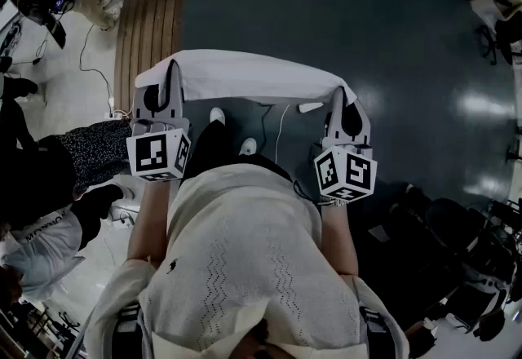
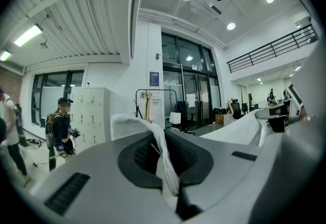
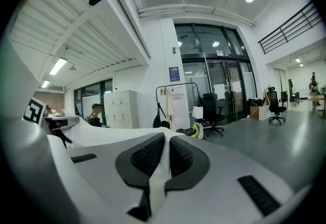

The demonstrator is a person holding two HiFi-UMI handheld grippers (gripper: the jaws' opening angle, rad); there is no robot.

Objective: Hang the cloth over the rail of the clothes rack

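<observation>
Two grippers, one white cloth (image 1: 245, 76). Left gripper (image 1: 173, 78): jaws clamped on the cloth's left end. Right gripper (image 1: 338, 98): jaws pinched on its right end. Cloth stretched between them above the grey floor (image 1: 342, 15). Clothes rack (image 3: 177, 84): well apart, near glass doors.

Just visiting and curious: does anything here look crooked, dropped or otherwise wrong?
Nothing stands out. The white cloth is stretched between the left gripper and right gripper, each shut on an end, and the clothes rack stands upright across the room.
</observation>
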